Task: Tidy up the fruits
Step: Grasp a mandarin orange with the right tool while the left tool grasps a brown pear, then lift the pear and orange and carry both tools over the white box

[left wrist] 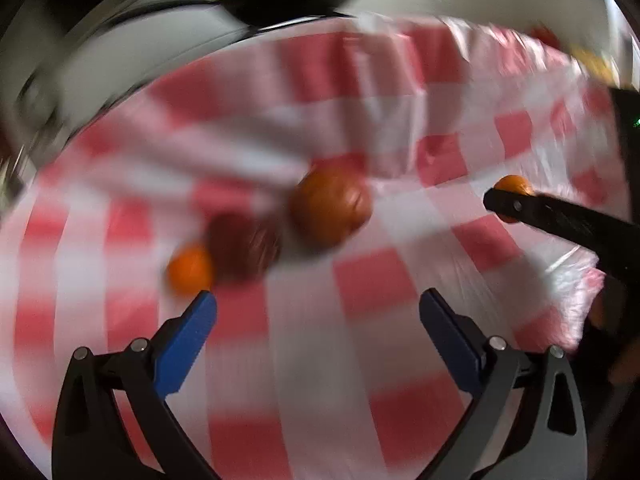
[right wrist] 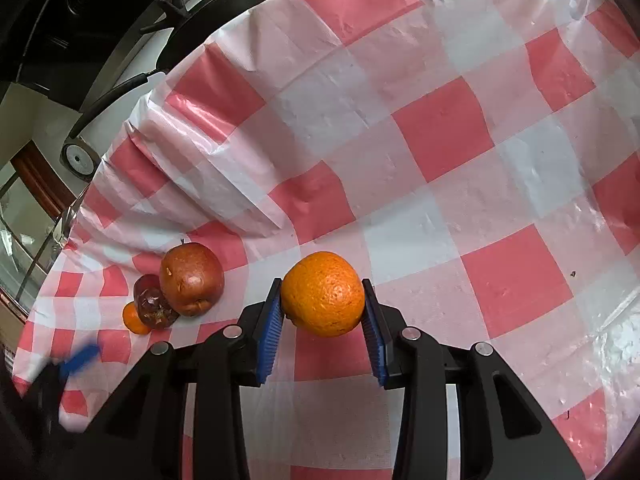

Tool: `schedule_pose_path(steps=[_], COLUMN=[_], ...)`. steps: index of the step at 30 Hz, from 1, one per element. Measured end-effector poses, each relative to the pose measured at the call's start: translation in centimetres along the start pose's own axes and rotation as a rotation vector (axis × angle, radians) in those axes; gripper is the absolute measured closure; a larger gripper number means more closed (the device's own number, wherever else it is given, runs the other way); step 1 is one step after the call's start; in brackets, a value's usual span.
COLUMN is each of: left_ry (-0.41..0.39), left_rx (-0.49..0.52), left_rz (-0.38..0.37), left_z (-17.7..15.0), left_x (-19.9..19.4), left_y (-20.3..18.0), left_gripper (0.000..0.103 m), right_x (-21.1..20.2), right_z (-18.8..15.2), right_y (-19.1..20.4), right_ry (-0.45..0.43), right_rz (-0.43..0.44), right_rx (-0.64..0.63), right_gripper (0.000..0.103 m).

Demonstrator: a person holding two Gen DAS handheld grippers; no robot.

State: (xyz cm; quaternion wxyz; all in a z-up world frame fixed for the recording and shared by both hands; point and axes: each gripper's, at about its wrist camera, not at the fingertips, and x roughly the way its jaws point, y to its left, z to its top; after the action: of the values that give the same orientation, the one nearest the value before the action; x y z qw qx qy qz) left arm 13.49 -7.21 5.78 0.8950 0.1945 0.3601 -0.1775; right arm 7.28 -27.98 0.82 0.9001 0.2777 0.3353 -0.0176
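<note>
The right hand-held gripper [right wrist: 323, 304] was clamped on a large orange [right wrist: 322, 294], its blue pads [right wrist: 269, 336] pressing the fruit from both sides just above the red-and-white checked cloth [right wrist: 440, 132] that covered the bench. The left hand-held gripper [left wrist: 318, 308] stood with its blue fingers [left wrist: 188, 336] wide apart and nothing between them, hovering over the same cloth in a view smeared by motion blur. Off to the right gripper's left, three more fruits sat bunched together near the cloth's crumpled edge: a reddish-brown apple [right wrist: 192, 278] with its stem up, a darker, wrinkled red fruit [right wrist: 154, 306] touching it, and a small orange [right wrist: 134, 318] tucked against that. In the left wrist view the same trio lay just beyond the open fingers, the apple [left wrist: 330, 208] farthest. Beyond the bench edge, a dark pan [right wrist: 224, 12] rested on a stovetop, with a round knob [right wrist: 78, 160] below it.
</note>
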Motion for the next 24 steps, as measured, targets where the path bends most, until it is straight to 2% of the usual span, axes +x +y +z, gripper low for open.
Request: schedule_pose_path(steps=[2,6,9,11,13,15,20,22,24], left_ry=[0.013,0.06,0.105,0.133,0.162,0.142,0.091,0.027,-0.023], left_rx=[0.109,0.201,0.238,0.246,0.258,0.265,0.137,0.029,-0.121], left_rz=[-0.012,-0.038,-0.038,-0.072,-0.097,-0.073,-0.072,-0.053,-0.078], left_z=[2.2,4.9,5.4,5.5,5.3,4.9,3.3,1.8,0.1], left_x=[2.1,5.7,7.7,8.8,9.5,9.7,8.0,5.5,3.1], left_y=[-0.5,0.0,0.6,0.8,0.5,0.2,0.9,1.2,2.1], left_gripper=[0.002,0.002,0.013,0.02,0.034,0.035,0.037,0.037,0.037], right_x=[0.1,0.1,0.3,0.4,0.6,0.7,0.6,0.6,0.6], right_z=[0.0,-0.1,-0.1,-0.1,0.0,0.0,0.0,0.0,0.0], right_y=[0.0,0.0,0.1,0.1,0.2,0.3,0.2,0.1,0.1], right_ry=[0.005,0.01,0.018,0.019,0.025,0.026,0.022,0.022,0.022], right_rz=[-0.001,-0.001,-0.003,-0.003,-0.002,-0.002,0.003,0.004,0.004], right_rx=[-0.003,-0.007,-0.013,-0.012,-0.015,-0.014,-0.007,-0.006,-0.006], right_gripper=[0.066,0.066,0.066,0.066,0.066,0.066,0.066,0.066,0.066])
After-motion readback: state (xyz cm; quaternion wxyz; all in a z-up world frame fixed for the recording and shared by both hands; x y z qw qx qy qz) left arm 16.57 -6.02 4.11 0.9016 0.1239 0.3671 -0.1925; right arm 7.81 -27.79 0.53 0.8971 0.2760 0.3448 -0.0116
